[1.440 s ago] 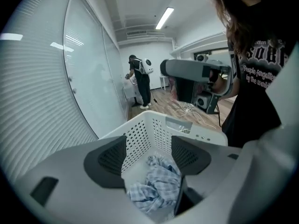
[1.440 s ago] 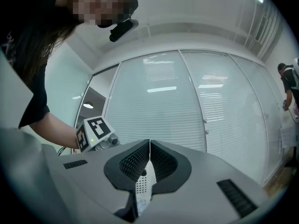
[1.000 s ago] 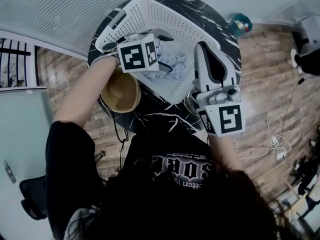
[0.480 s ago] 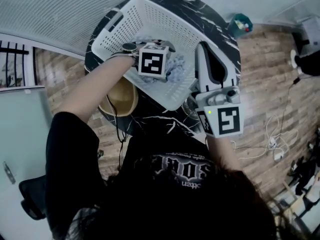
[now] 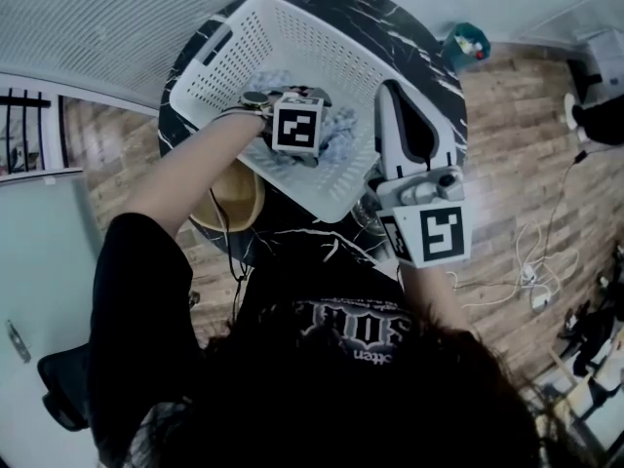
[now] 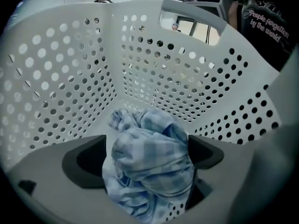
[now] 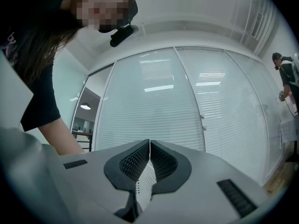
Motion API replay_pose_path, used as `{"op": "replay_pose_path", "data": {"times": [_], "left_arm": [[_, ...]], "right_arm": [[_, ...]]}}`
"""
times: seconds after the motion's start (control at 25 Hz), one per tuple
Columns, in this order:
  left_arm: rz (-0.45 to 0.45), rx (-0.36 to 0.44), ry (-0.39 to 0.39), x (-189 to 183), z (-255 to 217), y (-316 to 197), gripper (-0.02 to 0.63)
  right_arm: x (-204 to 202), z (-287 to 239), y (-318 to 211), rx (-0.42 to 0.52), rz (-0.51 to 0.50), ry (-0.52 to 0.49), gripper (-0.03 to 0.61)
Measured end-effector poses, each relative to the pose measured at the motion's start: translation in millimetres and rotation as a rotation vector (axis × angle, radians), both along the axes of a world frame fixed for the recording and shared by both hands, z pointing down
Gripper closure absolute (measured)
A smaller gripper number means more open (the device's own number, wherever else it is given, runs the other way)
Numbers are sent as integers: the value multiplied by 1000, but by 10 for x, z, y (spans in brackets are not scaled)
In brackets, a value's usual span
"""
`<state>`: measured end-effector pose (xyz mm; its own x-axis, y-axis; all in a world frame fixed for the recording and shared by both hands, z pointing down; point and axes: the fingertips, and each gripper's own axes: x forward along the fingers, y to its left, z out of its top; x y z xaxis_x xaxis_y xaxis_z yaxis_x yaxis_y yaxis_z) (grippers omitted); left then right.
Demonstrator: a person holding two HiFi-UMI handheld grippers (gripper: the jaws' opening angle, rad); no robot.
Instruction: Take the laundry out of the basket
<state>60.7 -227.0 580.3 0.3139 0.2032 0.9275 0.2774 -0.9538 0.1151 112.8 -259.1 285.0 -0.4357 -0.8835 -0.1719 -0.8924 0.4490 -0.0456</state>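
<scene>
The blue checked cloth (image 6: 149, 171) lies bunched on the floor of the white laundry basket (image 6: 154, 78), toward 5 o'clock in the head view. The left gripper (image 6: 145, 157) straddles the cloth; its jaws have just been opening and stand wide, not squeezing it. The right gripper (image 7: 149, 148) is clamped on the basket's rim at 3 o'clock. The basket sits on a black marble table (image 5: 429, 57).

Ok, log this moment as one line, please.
left gripper: inside basket, fingers just opened wide, blue checked cloth between them, not clamped | right gripper: fingers shut on basket wall | cloth: not yet lifted
</scene>
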Motion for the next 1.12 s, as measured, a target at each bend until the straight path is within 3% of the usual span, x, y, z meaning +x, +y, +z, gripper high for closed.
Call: {"op": "replay_pose_path", "data": {"times": [0.4,0.68,1.12], "left_arm": [[-31,-52,-57,-11,252,43,84],[-20,-121,-184,-178,278,167,135],[11,-82,-177,-166,230,119,234]], "right_arm": [[2,69,-9,-12,-7,-8,551],[-10,51,5,-9,-16,-30,551],[77,110,56,-27,2,-15,551]]}}
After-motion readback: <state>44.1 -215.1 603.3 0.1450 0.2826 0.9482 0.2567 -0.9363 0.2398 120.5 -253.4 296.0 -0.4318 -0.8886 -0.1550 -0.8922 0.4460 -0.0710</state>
